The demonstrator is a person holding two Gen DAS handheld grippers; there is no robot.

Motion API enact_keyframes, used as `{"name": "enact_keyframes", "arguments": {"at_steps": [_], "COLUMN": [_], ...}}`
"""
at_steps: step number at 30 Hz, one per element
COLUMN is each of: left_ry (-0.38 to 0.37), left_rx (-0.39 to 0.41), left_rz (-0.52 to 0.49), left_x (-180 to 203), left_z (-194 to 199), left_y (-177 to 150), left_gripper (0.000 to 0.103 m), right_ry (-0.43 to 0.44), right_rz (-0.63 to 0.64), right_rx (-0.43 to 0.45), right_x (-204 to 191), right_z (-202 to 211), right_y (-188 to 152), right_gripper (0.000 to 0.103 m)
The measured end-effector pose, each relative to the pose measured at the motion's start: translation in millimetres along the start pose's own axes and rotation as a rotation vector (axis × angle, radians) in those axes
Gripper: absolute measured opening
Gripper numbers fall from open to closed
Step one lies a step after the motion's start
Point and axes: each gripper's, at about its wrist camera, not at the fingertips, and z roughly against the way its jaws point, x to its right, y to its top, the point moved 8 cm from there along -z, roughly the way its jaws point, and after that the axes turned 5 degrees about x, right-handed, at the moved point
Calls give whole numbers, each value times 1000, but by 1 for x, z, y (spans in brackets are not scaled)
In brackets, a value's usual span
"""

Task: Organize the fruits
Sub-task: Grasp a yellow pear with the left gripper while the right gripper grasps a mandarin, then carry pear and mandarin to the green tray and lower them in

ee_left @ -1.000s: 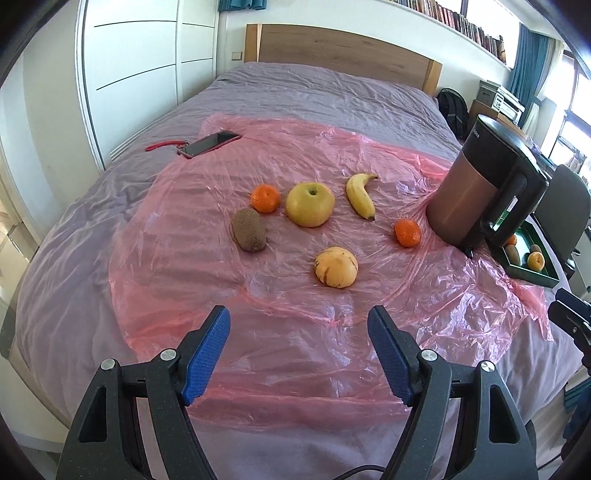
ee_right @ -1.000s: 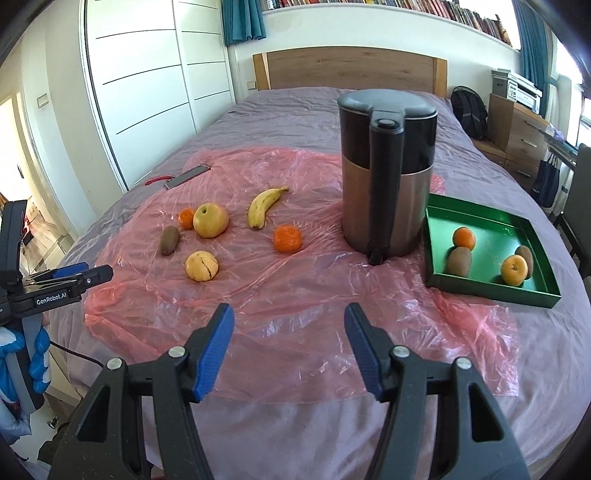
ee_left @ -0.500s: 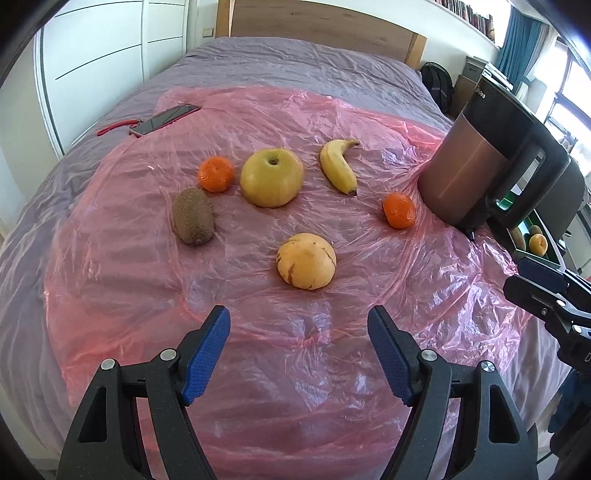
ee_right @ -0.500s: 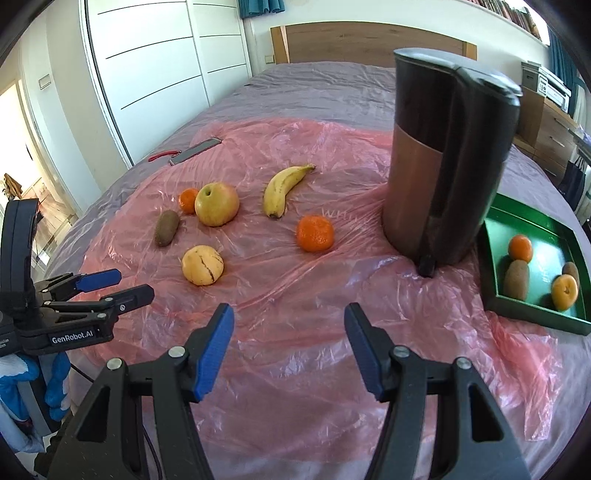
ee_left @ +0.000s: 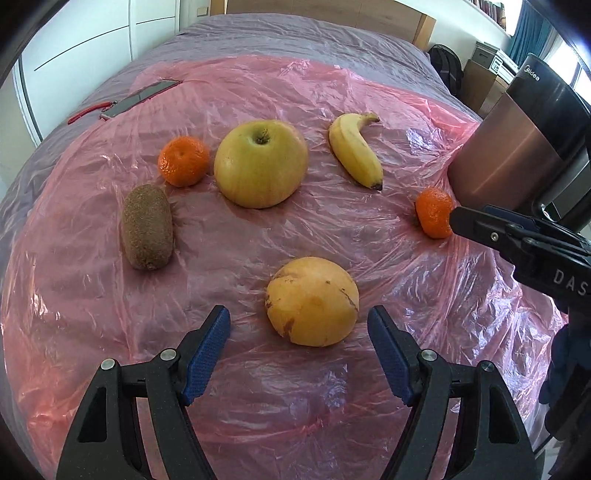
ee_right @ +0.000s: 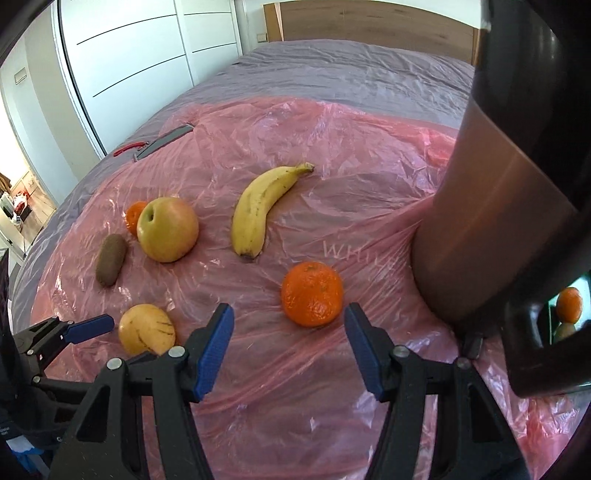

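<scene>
A bedroom in a home. The fruit lies on a pink plastic sheet [ee_left: 295, 424] spread over a made bed [ee_right: 332, 62] with a grey-purple cover and a wooden headboard [ee_right: 369, 18] at the far end. White built-in wardrobe doors [ee_right: 147, 48] line the left wall. On the far right are a dark backpack [ee_left: 447, 70], teal curtains [ee_left: 524, 26] and a bright window.
</scene>
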Motion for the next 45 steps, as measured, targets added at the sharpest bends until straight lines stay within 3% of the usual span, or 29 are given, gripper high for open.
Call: {"name": "enact_keyframes", "arguments": {"at_steps": [10, 19, 24, 27, 35, 45], "left_ry": [-9, 13, 10, -3, -24, -18], "left_rx": [-10, -9, -11, -9, -12, 10], "left_rz": [-27, -67, -69, -79, -82, -53], "left_x": [2, 6, 6, 8, 9, 9], "left_z": [-14, -21, -23, -23, -19, 4], "left_y": [1, -3, -2, -1, 0, -1], "left_gripper": [71, 70, 59, 50, 49, 49], "right_ry": [-4, -7, -3, 1, -9, 20], "right_rz": [-43, -45, -57, -62, -63, -65], "right_rx": [-56, -78, -79, -83, -80, -43], "right_x": [10, 11, 14, 16, 15, 7], "right_z": [-42, -55, -57, -59, -55, -12], "right_y": [-3, -6, -8, -8, -6, -7], "right_gripper": [53, 31, 15, 14, 11, 11]}}
